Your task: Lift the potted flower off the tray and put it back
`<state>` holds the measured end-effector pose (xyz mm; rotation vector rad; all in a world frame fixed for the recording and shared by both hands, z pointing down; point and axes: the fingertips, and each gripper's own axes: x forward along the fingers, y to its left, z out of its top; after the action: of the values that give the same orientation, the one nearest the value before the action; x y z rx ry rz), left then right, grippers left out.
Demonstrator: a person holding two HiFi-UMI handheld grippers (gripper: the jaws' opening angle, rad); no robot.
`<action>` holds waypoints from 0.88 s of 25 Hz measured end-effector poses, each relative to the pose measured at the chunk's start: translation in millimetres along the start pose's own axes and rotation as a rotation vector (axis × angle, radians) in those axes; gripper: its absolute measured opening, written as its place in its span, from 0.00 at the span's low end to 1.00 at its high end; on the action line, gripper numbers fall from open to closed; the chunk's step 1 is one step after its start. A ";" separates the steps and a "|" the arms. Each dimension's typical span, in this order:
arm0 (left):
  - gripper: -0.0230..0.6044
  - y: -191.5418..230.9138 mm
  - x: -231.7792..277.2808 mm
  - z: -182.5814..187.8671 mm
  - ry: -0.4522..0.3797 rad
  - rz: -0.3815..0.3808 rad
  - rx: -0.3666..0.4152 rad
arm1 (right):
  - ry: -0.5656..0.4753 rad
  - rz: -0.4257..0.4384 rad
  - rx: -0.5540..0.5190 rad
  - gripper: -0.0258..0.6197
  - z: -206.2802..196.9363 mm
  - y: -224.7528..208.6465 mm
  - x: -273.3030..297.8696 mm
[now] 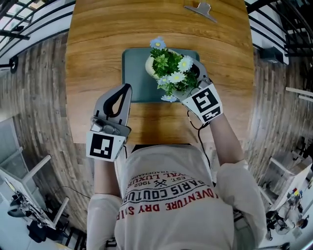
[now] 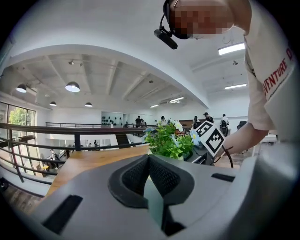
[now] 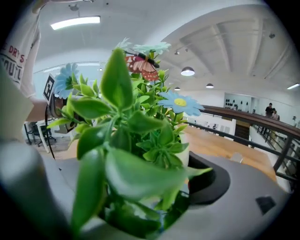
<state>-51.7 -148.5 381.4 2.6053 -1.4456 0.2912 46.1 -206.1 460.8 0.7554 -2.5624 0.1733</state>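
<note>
Head view | right claw (image 1: 196, 68) grasping potted flower (image 1: 168, 68) at tray (image 1: 134, 73) | left claw (image 1: 128, 88) clenched, empty | clip (image 1: 201, 10) on table (image 1: 98, 49) beyond

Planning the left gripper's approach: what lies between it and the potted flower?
Only bare tray, seen in the head view, separates the left gripper from the potted flower.

- The tray (image 1: 134, 73) lies in the middle of the desk (image 1: 98, 58).
- The potted flower (image 1: 171, 71) is over the tray's right half, held between the right gripper's (image 1: 195, 73) fingers.
- The left gripper (image 1: 124, 93) is at the tray's near left corner.
- A clip (image 1: 201, 10) lies behind, at the far edge.
</note>
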 end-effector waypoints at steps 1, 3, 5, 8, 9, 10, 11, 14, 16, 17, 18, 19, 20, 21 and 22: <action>0.06 3.2 -3.4 5.5 -0.009 -0.008 0.010 | -0.012 -0.030 -0.001 0.77 9.4 -1.4 -4.6; 0.06 8.4 -12.1 15.1 -0.023 -0.019 0.026 | -0.027 -0.086 0.006 0.77 25.4 -2.1 -15.5; 0.06 9.4 -19.0 23.9 -0.035 -0.026 0.042 | -0.043 -0.141 0.008 0.77 36.1 -5.0 -31.2; 0.06 7.5 -21.1 37.3 -0.071 -0.034 0.098 | -0.076 -0.214 0.032 0.77 49.9 -13.7 -60.9; 0.06 7.4 -21.1 41.3 -0.081 -0.034 0.117 | -0.086 -0.236 0.044 0.77 54.0 -16.5 -71.0; 0.06 7.1 -21.3 45.2 -0.087 -0.033 0.126 | -0.095 -0.257 0.055 0.77 57.9 -18.9 -81.0; 0.06 6.7 -21.8 48.9 -0.090 -0.030 0.128 | -0.103 -0.277 0.065 0.77 61.5 -21.0 -90.9; 0.06 6.7 -22.7 61.1 -0.108 -0.026 0.130 | -0.129 -0.343 0.094 0.77 73.4 -27.5 -118.7; 0.06 6.5 -22.4 70.0 -0.128 -0.028 0.138 | -0.150 -0.391 0.107 0.77 81.2 -31.9 -134.6; 0.06 5.6 -22.1 74.0 -0.139 -0.029 0.141 | -0.158 -0.413 0.111 0.77 84.1 -33.9 -141.6; 0.06 4.3 -21.7 77.6 -0.148 -0.031 0.144 | -0.165 -0.432 0.114 0.77 86.3 -35.9 -148.1; 0.06 2.9 -21.1 80.9 -0.157 -0.031 0.146 | -0.171 -0.447 0.118 0.77 88.1 -38.1 -154.0; 0.06 1.4 -20.3 84.0 -0.164 -0.030 0.147 | -0.178 -0.459 0.122 0.77 89.8 -40.3 -159.3; 0.06 0.2 -19.8 86.6 -0.169 -0.027 0.148 | -0.184 -0.468 0.126 0.77 91.4 -41.9 -164.2; 0.06 -0.5 -19.6 88.7 -0.172 -0.023 0.148 | -0.189 -0.476 0.129 0.77 92.6 -42.7 -168.4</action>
<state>-52.7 -151.8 290.7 2.8252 -1.4984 0.1809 157.9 -183.3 300.3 1.4640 -2.4725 0.1173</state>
